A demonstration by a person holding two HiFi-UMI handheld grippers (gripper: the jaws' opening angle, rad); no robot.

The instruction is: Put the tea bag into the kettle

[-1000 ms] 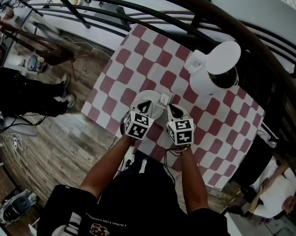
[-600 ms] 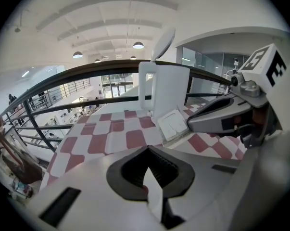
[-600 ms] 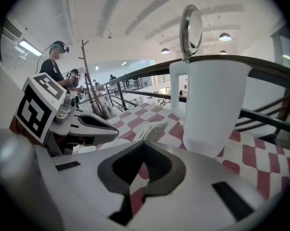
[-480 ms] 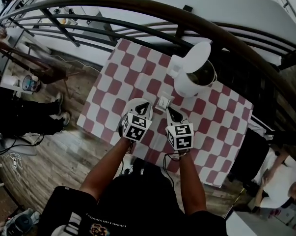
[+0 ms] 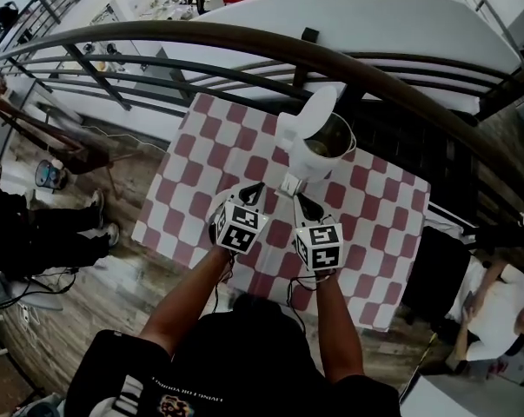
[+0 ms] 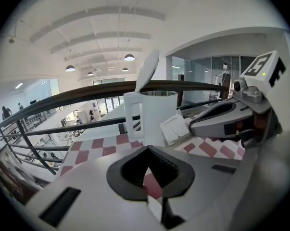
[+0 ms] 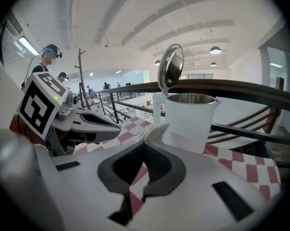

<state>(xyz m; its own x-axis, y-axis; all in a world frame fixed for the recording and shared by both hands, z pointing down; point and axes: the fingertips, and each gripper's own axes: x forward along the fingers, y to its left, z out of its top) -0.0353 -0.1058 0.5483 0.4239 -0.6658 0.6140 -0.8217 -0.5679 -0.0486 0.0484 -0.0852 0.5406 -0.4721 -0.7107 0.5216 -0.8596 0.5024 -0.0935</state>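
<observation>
- Right hand-held gripper (image 7: 144, 142): jaws clamped on the tea bag (image 7: 156, 130), which sits just beside the kettle (image 7: 190, 121) wall, outside it.
- Left hand-held gripper (image 6: 147, 149): jaws together, nothing between them.
- Left gripper view alone shows the tea bag's flat face.
- Head view alone shows the kettle's open mouth and the checked worktop (image 5: 201, 181).
- Lid (image 7: 171, 66): upright, open.

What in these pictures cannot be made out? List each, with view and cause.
Inside of the kettle: head view too small and dark; gripper views look from below its rim.
Print on the tea bag: left gripper view, too blurred.
Table near edge: head view, hidden by the person's arms.
</observation>
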